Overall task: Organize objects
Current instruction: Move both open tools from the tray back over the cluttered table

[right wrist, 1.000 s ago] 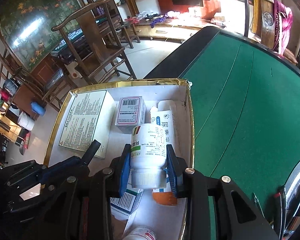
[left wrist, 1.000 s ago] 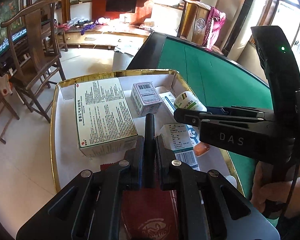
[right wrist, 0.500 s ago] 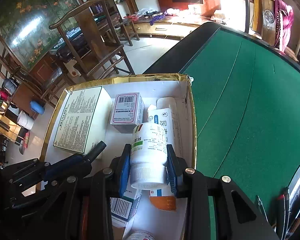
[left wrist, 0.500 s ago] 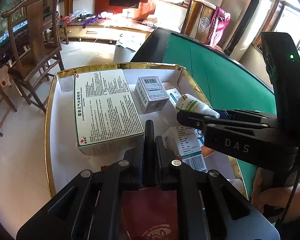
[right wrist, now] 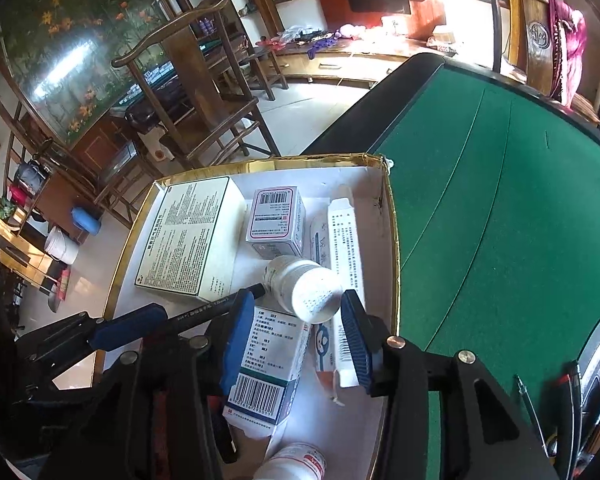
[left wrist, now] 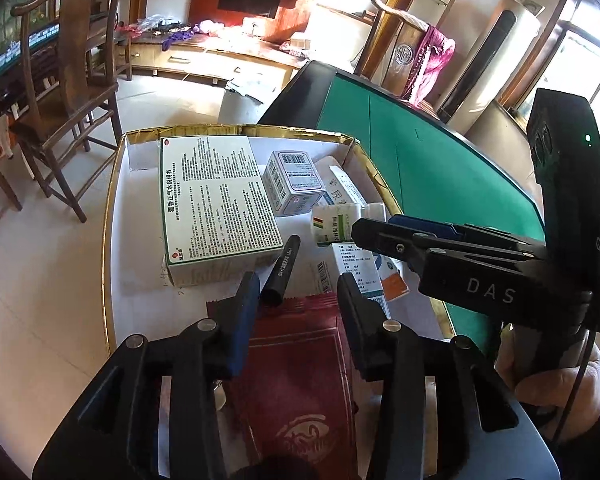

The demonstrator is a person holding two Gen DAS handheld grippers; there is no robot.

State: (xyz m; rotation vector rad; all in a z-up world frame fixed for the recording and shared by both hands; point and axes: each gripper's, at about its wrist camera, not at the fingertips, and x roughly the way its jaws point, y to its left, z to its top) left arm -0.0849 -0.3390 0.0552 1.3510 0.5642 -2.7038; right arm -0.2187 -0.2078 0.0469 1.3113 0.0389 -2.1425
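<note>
White pill bottle (right wrist: 306,286) lies on its side in the lower middle of the right wrist view, propped on the small boxes inside the gold-rimmed box (right wrist: 394,240). The right claw (right wrist: 296,336) is spread wide around it, pads not touching; the bottle looks released. Risk: it is round and perched on the barcode carton (right wrist: 266,372) and the long white carton (right wrist: 342,256), so it could roll off toward the box wall or down between the cartons if the claw clips it while backing out.

Black marker pen (left wrist: 281,270) sits centre of the left wrist view, its tip against the big leaflet-printed box (left wrist: 216,204), tail over the red packet (left wrist: 296,372). The left claw (left wrist: 296,300) is open too; the pen leans by the left pad, contact unclear. Judged loose: it could slide or roll off the packet edge, or get dragged out on retreat.

The two claws are close together, the right one crossing the right side of the left view just above the cartons. A collision between them, or a knock on the small grey box (left wrist: 294,182), is likely if both move at once.

The gold-rimmed box overhangs the left edge of the green desk (right wrist: 500,208), floor visible under it. A hard push down on that side could tip it. Second bottle (right wrist: 296,464) at the bottom edge is partly cut off.
</note>
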